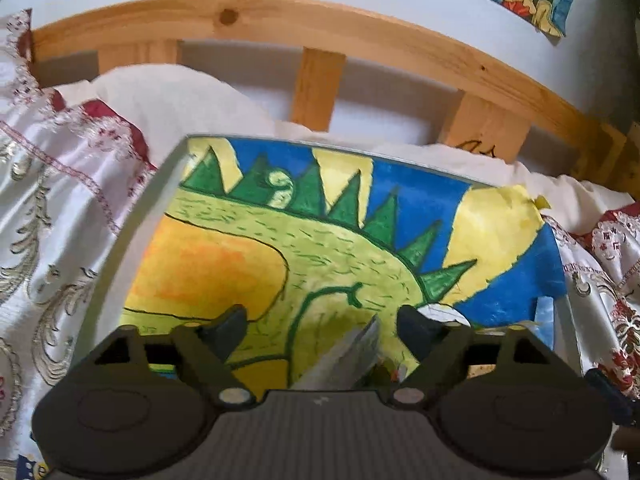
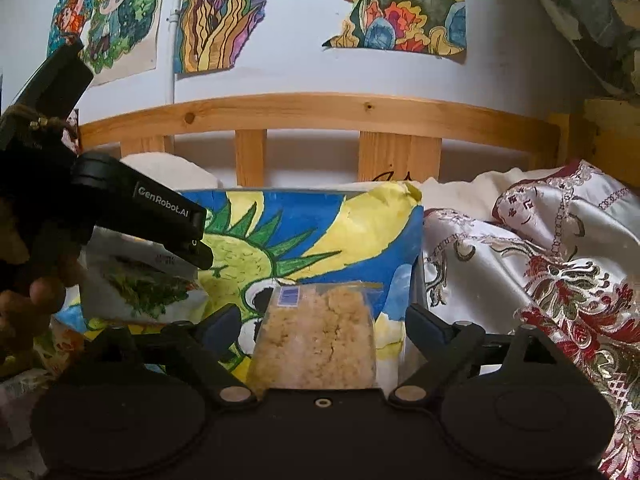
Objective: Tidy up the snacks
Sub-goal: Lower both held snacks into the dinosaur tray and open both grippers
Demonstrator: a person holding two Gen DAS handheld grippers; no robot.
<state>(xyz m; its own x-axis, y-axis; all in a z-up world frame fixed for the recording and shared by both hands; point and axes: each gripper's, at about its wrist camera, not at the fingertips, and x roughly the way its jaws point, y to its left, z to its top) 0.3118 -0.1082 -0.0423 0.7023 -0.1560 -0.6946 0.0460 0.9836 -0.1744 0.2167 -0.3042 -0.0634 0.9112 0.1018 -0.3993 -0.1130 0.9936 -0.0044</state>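
Note:
A clear bag of beige crumbly snack [image 2: 316, 336] with a blue label lies on the painted dinosaur board [image 2: 320, 224], between the fingers of my right gripper [image 2: 322, 326], which is open around it without touching. My left gripper [image 1: 320, 324] is open over the same board [image 1: 340, 224]; the edge of a silvery packet [image 1: 344, 356] rises between its fingers, apart from both pads. In the right wrist view the left gripper's body [image 2: 140, 216] hovers just above a white packet printed with greens [image 2: 140, 284].
The board lies on a bed with embroidered white and red covers [image 2: 540, 264] and a white pillow [image 1: 172, 100]. A wooden headboard [image 2: 320, 112] stands behind, against a wall with coloured drawings [image 2: 224, 12]. A hand [image 2: 24, 292] holds the left gripper.

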